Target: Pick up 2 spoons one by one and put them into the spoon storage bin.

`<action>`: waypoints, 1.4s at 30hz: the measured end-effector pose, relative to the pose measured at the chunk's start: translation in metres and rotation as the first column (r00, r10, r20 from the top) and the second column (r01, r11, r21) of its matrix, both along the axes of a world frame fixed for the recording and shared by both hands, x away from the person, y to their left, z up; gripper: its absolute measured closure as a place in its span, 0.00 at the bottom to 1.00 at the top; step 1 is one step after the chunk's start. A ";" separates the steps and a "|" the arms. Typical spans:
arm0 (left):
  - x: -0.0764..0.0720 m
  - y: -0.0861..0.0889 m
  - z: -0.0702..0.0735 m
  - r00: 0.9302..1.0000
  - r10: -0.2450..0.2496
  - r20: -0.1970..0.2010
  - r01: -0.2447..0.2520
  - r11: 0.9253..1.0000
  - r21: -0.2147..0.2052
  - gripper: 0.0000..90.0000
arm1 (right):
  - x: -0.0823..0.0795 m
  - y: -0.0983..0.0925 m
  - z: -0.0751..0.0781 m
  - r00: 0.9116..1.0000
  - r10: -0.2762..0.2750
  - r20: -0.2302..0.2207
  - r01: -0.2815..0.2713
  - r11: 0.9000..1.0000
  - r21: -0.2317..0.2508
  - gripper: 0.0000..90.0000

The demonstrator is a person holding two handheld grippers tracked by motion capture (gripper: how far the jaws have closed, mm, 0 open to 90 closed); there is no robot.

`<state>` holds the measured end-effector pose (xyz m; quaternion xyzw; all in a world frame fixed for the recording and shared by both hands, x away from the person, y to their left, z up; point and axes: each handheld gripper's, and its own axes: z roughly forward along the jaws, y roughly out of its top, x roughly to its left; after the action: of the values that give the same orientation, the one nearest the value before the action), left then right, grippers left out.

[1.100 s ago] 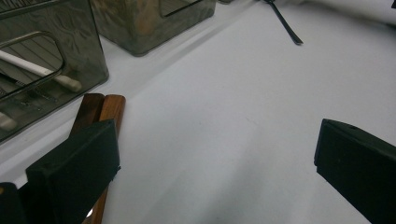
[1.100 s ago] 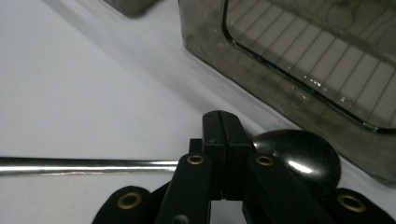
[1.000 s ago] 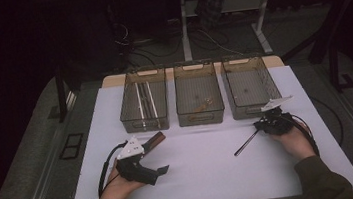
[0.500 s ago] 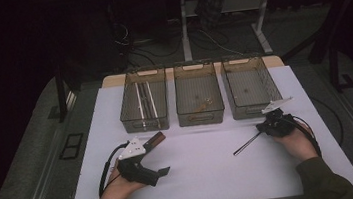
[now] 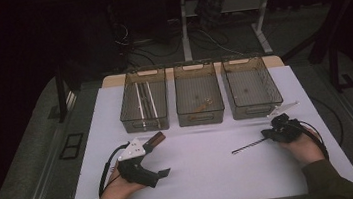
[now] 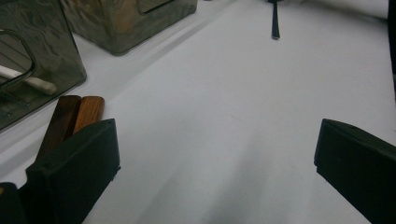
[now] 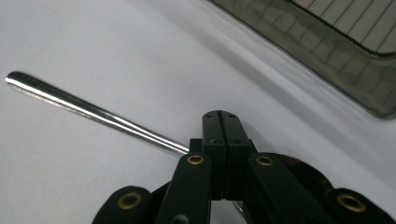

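My right fingers [image 7: 220, 122] are pressing fully together on a metal spoon [image 5: 250, 145], whose handle is stretching left across the white counter [image 5: 213, 176], near the right bin [image 5: 251, 87]. My left fingers [image 6: 210, 172] are standing wide apart, gripping nothing, with two wooden sticks [image 6: 70, 119] lying just beside one of them, near the left bin [image 5: 143, 100].

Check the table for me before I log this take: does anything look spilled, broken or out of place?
Nothing stands out. The three bins stand in a straight row, no spill shows on the table, and the metal utensil sits in the right gripper.
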<state>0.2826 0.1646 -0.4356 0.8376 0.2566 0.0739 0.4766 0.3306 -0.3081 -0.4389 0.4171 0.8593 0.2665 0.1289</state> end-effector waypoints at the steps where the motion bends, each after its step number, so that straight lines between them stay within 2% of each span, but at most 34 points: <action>1: 0.000 0.000 0.000 1.000 -0.002 -0.002 0.002 1.000 -0.002 0.00 | -0.001 -0.001 0.000 1.000 0.002 -0.001 -0.002 1.000 0.000 1.00; 6: 0.000 -0.001 -0.001 1.000 -0.007 -0.003 0.007 1.000 -0.002 0.00 | -0.008 -0.002 0.002 1.000 0.005 -0.029 -0.004 1.000 0.006 1.00; 9: 0.000 0.000 0.000 1.000 -0.006 -0.004 0.006 1.000 -0.004 0.00 | -0.010 -0.002 0.002 1.000 0.010 -0.026 -0.010 1.000 0.007 0.99; 10: 0.000 0.000 0.000 1.000 -0.005 -0.003 0.005 1.000 -0.004 0.00 | -0.010 -0.003 0.003 1.000 0.009 -0.018 -0.008 1.000 0.027 0.99; 12: 0.000 0.000 0.000 1.000 -0.005 -0.003 0.005 1.000 -0.005 0.00 | -0.011 -0.009 0.009 1.000 -0.010 0.003 0.010 0.995 0.095 0.93; 14: 0.000 0.000 0.000 1.000 -0.007 -0.003 0.007 1.000 -0.003 0.00 | -0.012 -0.018 0.015 0.999 -0.035 0.026 0.031 0.988 0.153 0.81; 17: 0.000 -0.001 -0.001 1.000 -0.009 -0.002 0.009 1.000 0.002 0.00 | -0.016 -0.032 0.018 0.996 -0.079 0.042 0.069 0.978 0.195 0.68; 21: 0.000 -0.002 -0.001 1.000 -0.015 -0.002 0.015 1.000 0.004 0.00 | -0.023 -0.054 0.013 0.992 -0.119 0.044 0.108 0.974 0.197 0.61; 25: 0.000 -0.003 -0.001 1.000 -0.020 -0.003 0.020 1.000 0.011 0.00 | -0.027 -0.065 0.007 0.993 -0.113 0.028 0.105 0.974 0.199 0.60; 32: -0.001 -0.005 -0.001 1.000 -0.028 -0.007 0.028 1.000 0.009 0.00 | -0.022 -0.060 0.000 0.996 -0.087 0.002 0.085 0.980 0.180 0.61; 37: -0.001 -0.006 -0.002 0.999 -0.036 -0.011 0.036 0.999 0.015 0.00 | -0.019 -0.062 -0.007 0.996 -0.080 -0.025 0.083 0.979 0.186 0.63; 39: -0.001 -0.006 -0.002 0.999 -0.038 -0.011 0.038 0.999 0.014 0.00 | -0.020 -0.063 -0.008 0.997 -0.069 -0.020 0.072 0.979 0.191 0.66; 42: -0.001 -0.006 -0.003 0.999 -0.038 -0.013 0.038 0.999 0.017 0.00 | -0.022 -0.061 -0.008 0.999 -0.053 -0.011 0.054 0.983 0.174 0.67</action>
<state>0.2819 0.1585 -0.4381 0.8469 0.2429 0.0616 0.4690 0.3081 -0.3688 -0.4468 0.4505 0.8216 0.3356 0.0964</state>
